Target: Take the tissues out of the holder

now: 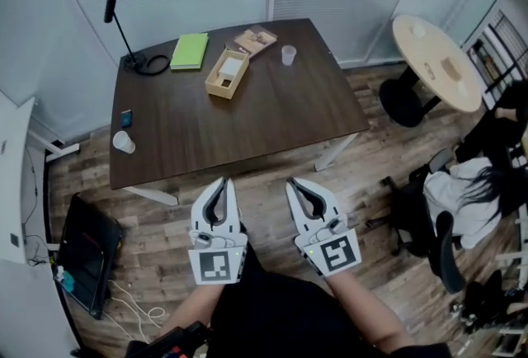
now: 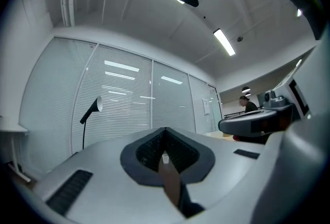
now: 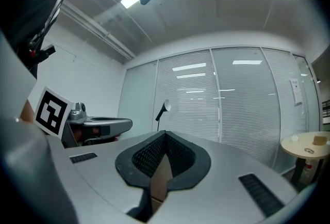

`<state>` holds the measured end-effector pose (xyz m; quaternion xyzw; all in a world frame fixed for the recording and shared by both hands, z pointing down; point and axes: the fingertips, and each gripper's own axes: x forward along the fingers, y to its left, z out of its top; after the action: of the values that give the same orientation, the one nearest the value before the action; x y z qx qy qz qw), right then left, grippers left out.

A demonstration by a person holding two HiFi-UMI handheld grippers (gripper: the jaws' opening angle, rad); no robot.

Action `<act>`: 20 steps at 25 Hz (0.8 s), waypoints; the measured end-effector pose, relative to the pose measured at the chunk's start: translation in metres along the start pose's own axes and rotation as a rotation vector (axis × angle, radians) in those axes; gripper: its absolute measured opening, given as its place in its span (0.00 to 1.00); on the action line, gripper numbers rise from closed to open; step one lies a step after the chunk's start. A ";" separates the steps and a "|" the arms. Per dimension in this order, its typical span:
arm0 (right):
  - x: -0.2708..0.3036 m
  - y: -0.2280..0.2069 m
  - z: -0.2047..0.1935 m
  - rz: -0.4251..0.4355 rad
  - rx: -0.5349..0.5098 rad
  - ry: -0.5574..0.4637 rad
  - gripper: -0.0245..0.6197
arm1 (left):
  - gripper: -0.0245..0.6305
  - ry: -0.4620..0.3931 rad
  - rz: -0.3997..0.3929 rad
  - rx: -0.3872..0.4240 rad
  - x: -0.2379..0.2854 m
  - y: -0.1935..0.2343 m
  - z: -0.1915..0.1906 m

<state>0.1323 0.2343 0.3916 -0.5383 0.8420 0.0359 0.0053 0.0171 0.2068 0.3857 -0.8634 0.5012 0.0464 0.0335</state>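
Tissues (image 1: 232, 66) are seen lying in the wooden holder (image 1: 214, 85) on the dark table (image 1: 272, 117), just beside a green book (image 1: 190, 51) and well apart from both grippers. The left gripper (image 1: 221, 181) and right gripper (image 1: 291, 183) are held side by side short of the table's near edge, each with its jaws closed together, with nothing between them.

"What sits on the big dark brown wooden table (image 1: 247, 121)?"

"At the back, a black lamp with a white head (image 1: 139, 63), a flat green book (image 1: 190, 51), a light wooden box (image 1: 227, 73) with white paper inside, a flat brown card thing (image 1: 255, 40) and a clear plastic cup (image 1: 288, 55)."

"And by the left edge?"

"A small blue thing (image 1: 126, 118) and a white cup (image 1: 124, 142), near each other."
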 end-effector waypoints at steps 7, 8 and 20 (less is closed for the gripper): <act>0.152 -0.026 -0.005 0.053 0.033 0.050 0.04 | 0.03 0.060 -0.071 -0.067 0.108 0.070 -0.019; 0.170 -0.031 -0.005 0.048 0.043 0.052 0.04 | 0.03 0.063 -0.076 -0.065 0.122 0.081 -0.020; 0.290 -0.067 -0.031 0.016 0.108 0.128 0.04 | 0.03 0.101 -0.090 -0.113 0.214 0.161 -0.049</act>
<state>0.0715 -0.0587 0.4052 -0.5318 0.8455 -0.0438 -0.0197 -0.0151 -0.0630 0.4084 -0.8868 0.4595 0.0293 -0.0387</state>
